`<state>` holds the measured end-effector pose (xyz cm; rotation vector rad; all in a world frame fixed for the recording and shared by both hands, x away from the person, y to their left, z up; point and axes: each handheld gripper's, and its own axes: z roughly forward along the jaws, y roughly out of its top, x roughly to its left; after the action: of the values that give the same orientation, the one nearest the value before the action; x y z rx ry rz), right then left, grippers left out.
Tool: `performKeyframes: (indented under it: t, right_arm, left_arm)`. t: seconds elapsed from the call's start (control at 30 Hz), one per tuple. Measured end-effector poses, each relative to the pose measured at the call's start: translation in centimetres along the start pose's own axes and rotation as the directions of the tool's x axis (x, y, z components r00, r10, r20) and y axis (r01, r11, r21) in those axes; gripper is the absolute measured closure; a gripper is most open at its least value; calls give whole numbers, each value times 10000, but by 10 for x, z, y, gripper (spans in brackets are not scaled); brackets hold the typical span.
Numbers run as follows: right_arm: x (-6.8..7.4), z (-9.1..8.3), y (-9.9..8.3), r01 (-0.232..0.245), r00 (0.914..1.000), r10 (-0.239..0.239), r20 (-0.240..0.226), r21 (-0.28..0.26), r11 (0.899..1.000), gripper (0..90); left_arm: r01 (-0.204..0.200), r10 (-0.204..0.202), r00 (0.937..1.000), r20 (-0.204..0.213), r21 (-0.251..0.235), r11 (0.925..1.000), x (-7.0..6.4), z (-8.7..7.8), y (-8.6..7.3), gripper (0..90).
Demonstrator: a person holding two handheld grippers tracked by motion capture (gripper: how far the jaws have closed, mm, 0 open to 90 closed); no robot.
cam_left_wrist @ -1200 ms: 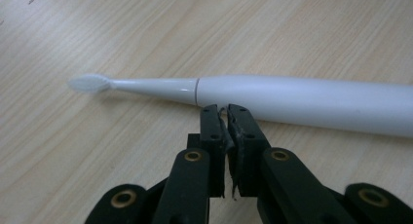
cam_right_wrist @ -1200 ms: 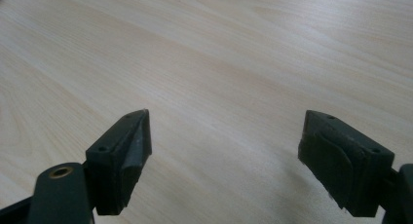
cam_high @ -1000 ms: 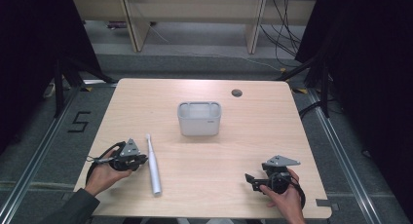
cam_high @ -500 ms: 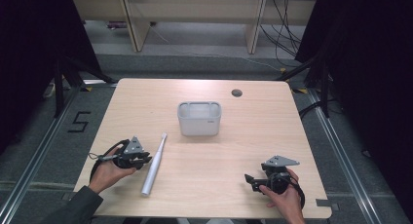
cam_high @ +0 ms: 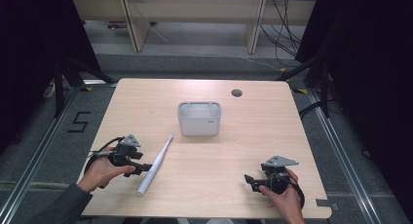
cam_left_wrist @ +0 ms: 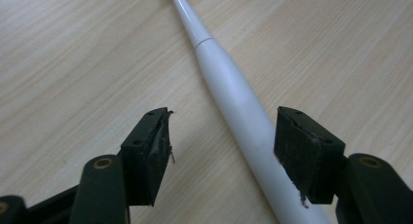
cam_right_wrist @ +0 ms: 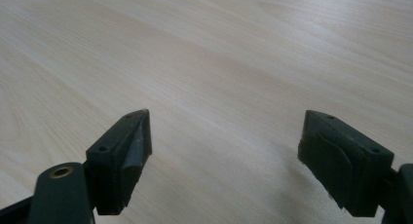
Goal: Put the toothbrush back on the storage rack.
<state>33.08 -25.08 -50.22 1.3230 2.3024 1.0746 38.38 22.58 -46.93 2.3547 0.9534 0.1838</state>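
Toothbrush (cam_left_wrist: 243, 112) lies at lower left between the wide-open left gripper (cam_left_wrist: 221, 141), gripping nothing: next, close on it.

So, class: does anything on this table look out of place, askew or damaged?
Mostly tidy. The white electric toothbrush lies flat and slanted on the table, outside the upright grey holder. It sits between the open jaws of the left gripper, against one pad. Nothing looks spilled or broken.
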Motion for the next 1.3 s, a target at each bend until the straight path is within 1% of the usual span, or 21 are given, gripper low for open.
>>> performKeyframes:
  t: [0.1, 0.23, 0.27, 0.37, 0.43, 0.53, 0.57, 0.67, 0.7, 0.73, 0.77, 0.87, 0.9, 0.97, 1.0, 1.03, 1.07, 1.13, 1.17, 1.2, 1.3]
  right_arm:
    - [1, 0, 0, -105, 9999, 105, -15, 55, 9999, 200]
    - [0, 0, 0, -3, 10000, 3, -10, 0, 10000, 201]
    - [1, -1, 0, -104, 9999, 104, -8, 36, 9999, 201]
    - [0, 0, 0, -38, 10000, 38, -3, -2, 10000, 201]
    - [1, -1, 0, -141, 9999, 141, -20, 45, 9999, 201]
    - [-1, 0, 0, 76, 10000, -76, -8, -4, 10000, 201]
    - [1, 0, 0, -179, 9998, 179, -10, 84, 9998, 201]
    - [-1, 0, 0, 93, 10000, -93, -21, 108, 9999, 201]
    - [1, 0, 0, -52, 10000, 53, -56, 115, 9999, 201]
    - [-1, 0, 1, 269, 9996, -269, -11, 47, 9996, 201]
    - [1, 0, 0, -78, 10000, 78, -36, 166, 9998, 201]
    - [0, 0, 0, 14, 10000, -13, -53, 114, 9999, 201]
    - [-1, 1, 0, 240, 9997, -240, -38, 69, 9997, 201]
    - [-1, 0, 0, 258, 9997, -258, 10, 98, 9996, 201]
    - [1, 1, 0, 38, 9999, -37, -120, 122, 9999, 201]
    - [-1, 0, 0, 249, 9997, -249, -5, 45, 9997, 201]
    - [-1, 0, 0, 260, 9997, -261, 21, 88, 9996, 201]
    - [-1, 0, 0, 241, 9997, -241, -1, 84, 9997, 201]
    - [-1, 0, 0, 240, 9997, -240, -2, 84, 9997, 201]
    - [-1, 0, 0, 232, 9997, -231, -35, 97, 9997, 201]
    - [-1, 1, 0, 265, 9996, -265, 6, 104, 9996, 201]
  left_arm:
    - [-39, 39, 10000, -2, 203, 9998, -2, -1, 4, 366]
    - [-167, 168, 9999, -16, 509, 9986, -5, -2, 9, 360]
    - [-64, 69, 9999, -91, 532, 9986, -7, -1, 10, 360]
    - [-202, 211, 9997, -126, 738, 9971, -7, 1, 11, 361]
    - [-306, 319, 9994, -133, 884, 9956, -7, 3, 12, 368]
    - [-303, 319, 9994, -163, 931, 9952, -8, 7, 12, 376]
    - [-307, 323, 9994, -148, 993, 9946, -9, 9, 12, 378]
    - [-365, 378, 9992, -102, 1077, 9935, -9, 13, 13, 389]
    - [-327, 337, 9994, -78, 1112, 9933, -10, 14, 14, 392]
    - [-356, 370, 9993, -97, 1170, 9925, -11, 15, 14, 393]
    - [-266, 273, 9996, -46, 1191, 9925, -12, 17, 14, 397]
    - [-368, 374, 9993, -24, 1345, 9902, -12, 18, 16, 409]
    - [-300, 307, 9995, -33, 1318, 9908, -13, 20, 16, 409]
    - [-386, 393, 9992, -19, 1402, 9894, -14, 21, 18, 418]
    - [-411, 414, 9991, 11, 1441, 9887, -15, 22, 18, 424]
    - [-555, 567, 9984, -29, 1556, 9863, -15, 23, 19, 430]
    - [-529, 540, 9985, -27, 1521, 9869, -16, 24, 19, 436]
    - [-729, 738, 9973, 21, 1857, 9799, -15, 26, 20, 443]
    - [-540, 550, 9985, -2, 1827, 9817, -17, 28, 20, 448]
    - [-775, 788, 9969, 10, 1955, 9776, -16, 28, 20, 455]
    - [-807, 826, 9966, -1, 2128, 9738, -17, 29, 21, 485]
